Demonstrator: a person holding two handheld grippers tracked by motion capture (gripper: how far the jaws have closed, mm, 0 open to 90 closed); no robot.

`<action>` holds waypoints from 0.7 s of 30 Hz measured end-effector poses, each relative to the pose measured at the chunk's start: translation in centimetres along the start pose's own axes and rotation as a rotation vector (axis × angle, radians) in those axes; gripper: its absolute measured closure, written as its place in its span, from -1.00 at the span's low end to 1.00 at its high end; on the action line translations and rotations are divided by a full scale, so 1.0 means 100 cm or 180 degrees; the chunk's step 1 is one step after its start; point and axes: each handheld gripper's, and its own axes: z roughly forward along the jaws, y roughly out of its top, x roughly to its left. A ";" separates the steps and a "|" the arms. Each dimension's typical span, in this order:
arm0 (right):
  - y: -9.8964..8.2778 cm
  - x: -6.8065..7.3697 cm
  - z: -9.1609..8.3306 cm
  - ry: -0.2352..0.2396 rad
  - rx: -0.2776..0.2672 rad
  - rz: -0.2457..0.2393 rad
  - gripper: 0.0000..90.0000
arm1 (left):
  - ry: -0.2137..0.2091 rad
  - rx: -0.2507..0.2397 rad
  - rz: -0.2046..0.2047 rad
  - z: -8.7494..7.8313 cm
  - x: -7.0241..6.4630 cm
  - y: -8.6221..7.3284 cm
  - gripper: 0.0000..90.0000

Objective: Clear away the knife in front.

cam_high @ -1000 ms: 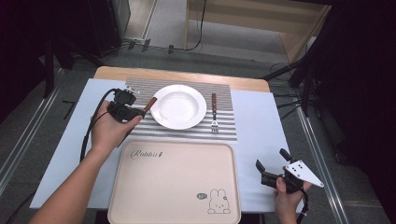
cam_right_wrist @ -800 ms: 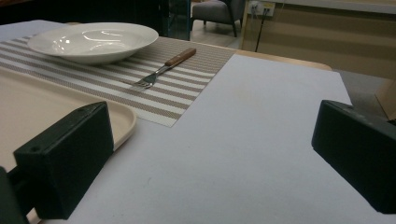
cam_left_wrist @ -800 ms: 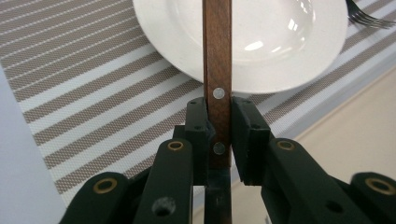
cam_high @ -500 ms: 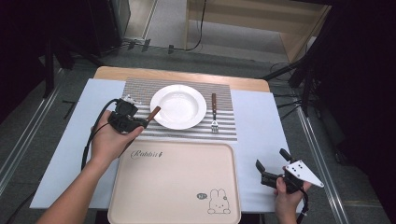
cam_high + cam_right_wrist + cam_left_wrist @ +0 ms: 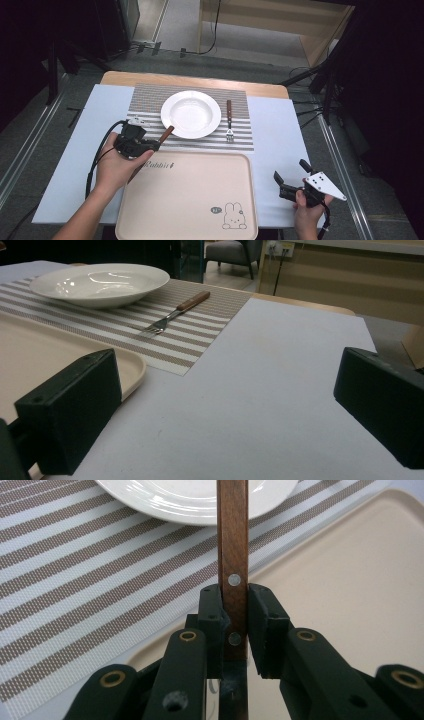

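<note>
Right now we are clamping the left gripper [image 5: 234,630] on a wooden-handled utensil [image 5: 233,540] between its jaws, its far end over the plate [image 5: 190,500]; a loose pinch could let it swivel. The right gripper [image 5: 225,405] is gaping, empty.

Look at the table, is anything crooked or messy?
Nothing is spilled or broken. One thing is off its spot: the wooden-handled utensil is clamped in the left gripper and slants against the rim of the white plate. The fork lies straight on the striped placemat.
</note>
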 end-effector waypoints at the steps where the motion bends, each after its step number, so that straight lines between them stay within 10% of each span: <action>1: 0.000 0.000 0.000 -0.0002 -0.0001 0.0003 -1.00 | 0.0000 0.0006 -0.0002 0.000 -0.001 -0.002 0.69; 21: 0.000 0.001 0.000 -0.0013 0.0009 0.0006 -1.00 | -0.0062 -0.0036 -0.0134 0.001 -0.017 -0.042 0.68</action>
